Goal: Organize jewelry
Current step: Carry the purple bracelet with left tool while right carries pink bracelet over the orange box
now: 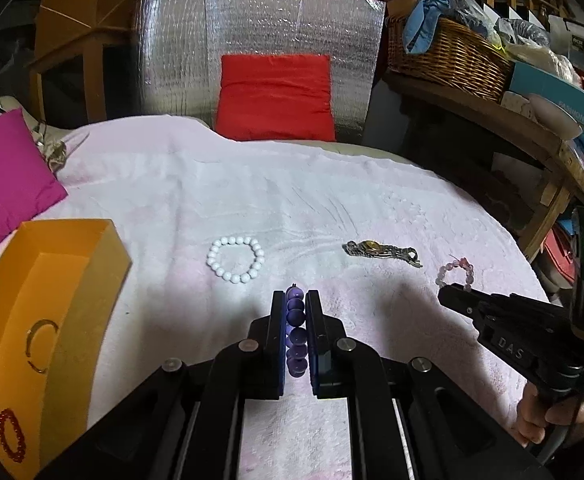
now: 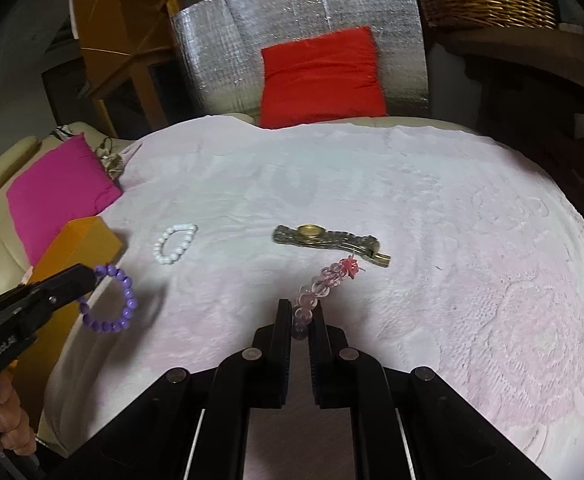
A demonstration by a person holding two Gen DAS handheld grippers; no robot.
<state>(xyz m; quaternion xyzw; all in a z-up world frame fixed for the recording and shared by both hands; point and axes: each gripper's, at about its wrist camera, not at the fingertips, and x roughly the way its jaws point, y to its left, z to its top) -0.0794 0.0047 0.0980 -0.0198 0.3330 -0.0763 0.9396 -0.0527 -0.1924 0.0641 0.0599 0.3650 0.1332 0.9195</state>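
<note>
Left wrist view: left gripper [image 1: 296,312] pinches the purple bead bracelet [image 1: 295,328], right gripper [image 2: 301,320] the pink one [image 2: 316,292]. Orange cardboard box [image 1: 72,280] holds two pieces; white bead bracelet [image 1: 236,259] and metal watch [image 1: 380,251] remain.

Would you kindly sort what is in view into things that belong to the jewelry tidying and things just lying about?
Job:
purple bracelet, in left gripper
pink bracelet, in right gripper
white bracelet
watch
orange box
red bracelet

Lying about:
red cushion
magenta cushion
wicker basket
</note>
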